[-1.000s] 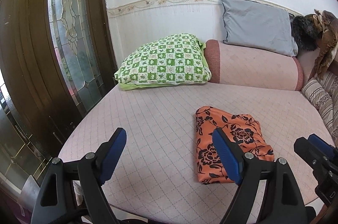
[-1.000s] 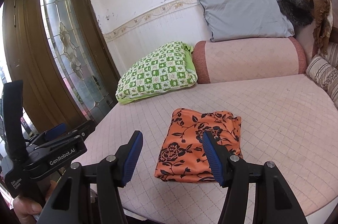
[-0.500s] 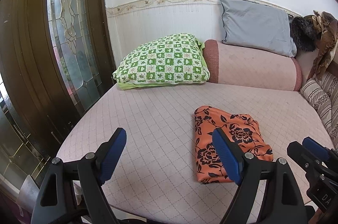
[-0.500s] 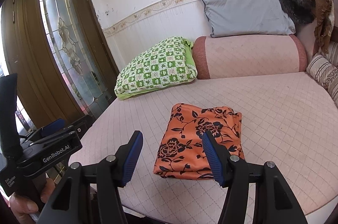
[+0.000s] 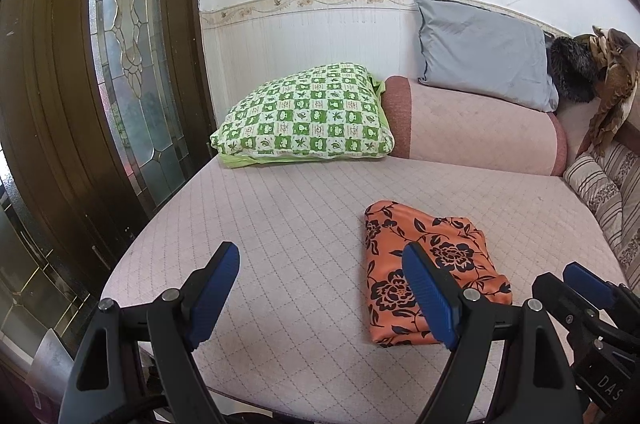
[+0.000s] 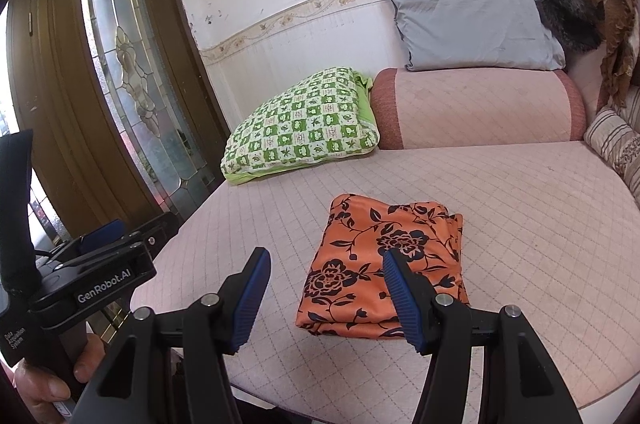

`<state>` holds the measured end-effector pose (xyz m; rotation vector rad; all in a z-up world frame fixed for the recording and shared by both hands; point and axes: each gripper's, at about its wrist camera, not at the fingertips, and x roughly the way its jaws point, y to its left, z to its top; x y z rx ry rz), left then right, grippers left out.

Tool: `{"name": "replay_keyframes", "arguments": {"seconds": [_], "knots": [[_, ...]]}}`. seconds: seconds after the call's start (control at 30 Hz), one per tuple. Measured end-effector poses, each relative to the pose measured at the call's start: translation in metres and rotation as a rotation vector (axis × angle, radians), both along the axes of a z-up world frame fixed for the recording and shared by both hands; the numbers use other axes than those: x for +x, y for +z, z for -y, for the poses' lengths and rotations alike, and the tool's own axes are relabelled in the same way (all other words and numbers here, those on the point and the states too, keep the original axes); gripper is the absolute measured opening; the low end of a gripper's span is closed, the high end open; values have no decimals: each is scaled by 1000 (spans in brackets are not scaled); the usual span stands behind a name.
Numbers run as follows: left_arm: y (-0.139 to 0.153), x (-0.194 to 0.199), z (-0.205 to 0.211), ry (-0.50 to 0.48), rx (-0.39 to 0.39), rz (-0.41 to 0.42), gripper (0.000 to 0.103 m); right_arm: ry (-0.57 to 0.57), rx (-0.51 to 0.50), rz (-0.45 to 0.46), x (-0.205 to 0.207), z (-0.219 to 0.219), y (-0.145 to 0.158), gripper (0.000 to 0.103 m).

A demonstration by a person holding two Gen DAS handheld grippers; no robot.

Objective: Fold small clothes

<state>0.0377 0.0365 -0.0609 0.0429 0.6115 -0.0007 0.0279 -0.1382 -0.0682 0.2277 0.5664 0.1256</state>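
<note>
One garment (image 6: pixel 386 270), orange floral, lies folded in compact rectangle on bed (image 6: pixel 520 224). Left gripper (image 5: pixel 320 292) and right gripper (image 6: pixel 326 298) both spread wide, empty, clear of cloth. Folding judged complete; no further clothes visible.

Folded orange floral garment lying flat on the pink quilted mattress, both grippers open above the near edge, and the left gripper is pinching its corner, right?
Not quite. The left gripper pinches nothing: the left wrist view shows it open, clear of the orange floral garment. The rest holds: garment folded flat on the pink quilted mattress, right gripper open too.
</note>
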Motion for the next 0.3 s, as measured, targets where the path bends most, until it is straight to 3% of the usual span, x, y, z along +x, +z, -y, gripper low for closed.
{"name": "replay_keyframes", "arguments": {"seconds": [0.3], "knots": [[-4, 4, 5, -13, 23, 15, 84, 2, 16, -15, 6, 1, -5, 62]]}}
